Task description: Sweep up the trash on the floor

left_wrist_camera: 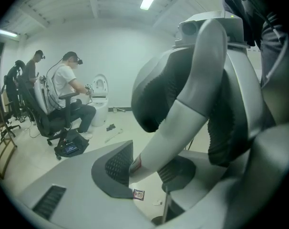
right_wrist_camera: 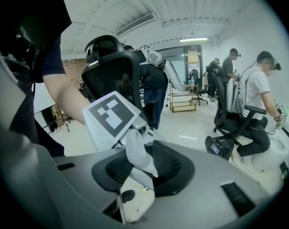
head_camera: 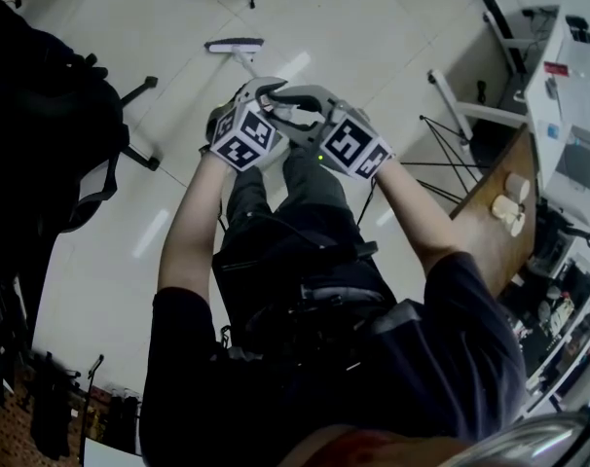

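A broom head [head_camera: 234, 45] lies on the pale floor ahead of me, and its white handle [head_camera: 248, 66] runs back to both grippers. My left gripper [head_camera: 264, 89] and right gripper [head_camera: 293, 97] are held close together above my knees. In the left gripper view the white handle [left_wrist_camera: 182, 109], with a red label, fills the gap between that gripper's [left_wrist_camera: 145, 168] dark pads. In the right gripper view its rounded end [right_wrist_camera: 135, 151] sits pinched in the right gripper [right_wrist_camera: 143, 165]. Below lie a small dark-red wrapper [left_wrist_camera: 139, 194] and a white scrap [left_wrist_camera: 157, 202].
A black office chair [head_camera: 52, 144] stands close at the left. A wooden table [head_camera: 495, 212] with paper cups and a white desk lie at the right. Seated people [left_wrist_camera: 68, 87] and a black bag [left_wrist_camera: 70, 147] occupy the far floor, with more chairs behind.
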{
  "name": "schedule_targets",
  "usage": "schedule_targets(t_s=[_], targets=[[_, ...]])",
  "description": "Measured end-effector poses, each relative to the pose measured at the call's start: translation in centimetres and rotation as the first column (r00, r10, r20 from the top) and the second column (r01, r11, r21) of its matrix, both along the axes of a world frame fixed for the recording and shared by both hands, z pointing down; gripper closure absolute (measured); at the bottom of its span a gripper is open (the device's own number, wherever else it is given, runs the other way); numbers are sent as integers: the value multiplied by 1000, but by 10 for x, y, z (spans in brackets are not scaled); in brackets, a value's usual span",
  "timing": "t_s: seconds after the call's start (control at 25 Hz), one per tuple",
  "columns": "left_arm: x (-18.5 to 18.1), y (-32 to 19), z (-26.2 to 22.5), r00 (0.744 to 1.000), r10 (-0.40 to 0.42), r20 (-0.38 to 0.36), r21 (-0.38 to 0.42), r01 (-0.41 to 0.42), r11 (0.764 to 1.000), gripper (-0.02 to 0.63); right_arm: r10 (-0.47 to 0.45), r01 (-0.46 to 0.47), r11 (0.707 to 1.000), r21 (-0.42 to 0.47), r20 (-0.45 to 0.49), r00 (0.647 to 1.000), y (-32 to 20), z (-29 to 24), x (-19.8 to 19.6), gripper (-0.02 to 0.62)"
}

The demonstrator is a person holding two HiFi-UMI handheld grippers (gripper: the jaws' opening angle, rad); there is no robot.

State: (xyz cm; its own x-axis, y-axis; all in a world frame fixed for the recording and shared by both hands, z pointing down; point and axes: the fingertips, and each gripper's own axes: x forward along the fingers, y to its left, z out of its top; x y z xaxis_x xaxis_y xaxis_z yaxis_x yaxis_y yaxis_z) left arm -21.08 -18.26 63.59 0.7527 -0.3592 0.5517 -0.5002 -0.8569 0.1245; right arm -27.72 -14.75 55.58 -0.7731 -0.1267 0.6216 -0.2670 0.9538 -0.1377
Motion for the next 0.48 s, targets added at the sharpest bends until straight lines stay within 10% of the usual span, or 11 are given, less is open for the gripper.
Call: schedule_targets(t_s=[0.48], targets=[[4, 43, -3, 1000, -5, 29, -36, 6, 999, 485, -44, 44, 999, 3, 25, 999, 44, -5, 4, 461]])
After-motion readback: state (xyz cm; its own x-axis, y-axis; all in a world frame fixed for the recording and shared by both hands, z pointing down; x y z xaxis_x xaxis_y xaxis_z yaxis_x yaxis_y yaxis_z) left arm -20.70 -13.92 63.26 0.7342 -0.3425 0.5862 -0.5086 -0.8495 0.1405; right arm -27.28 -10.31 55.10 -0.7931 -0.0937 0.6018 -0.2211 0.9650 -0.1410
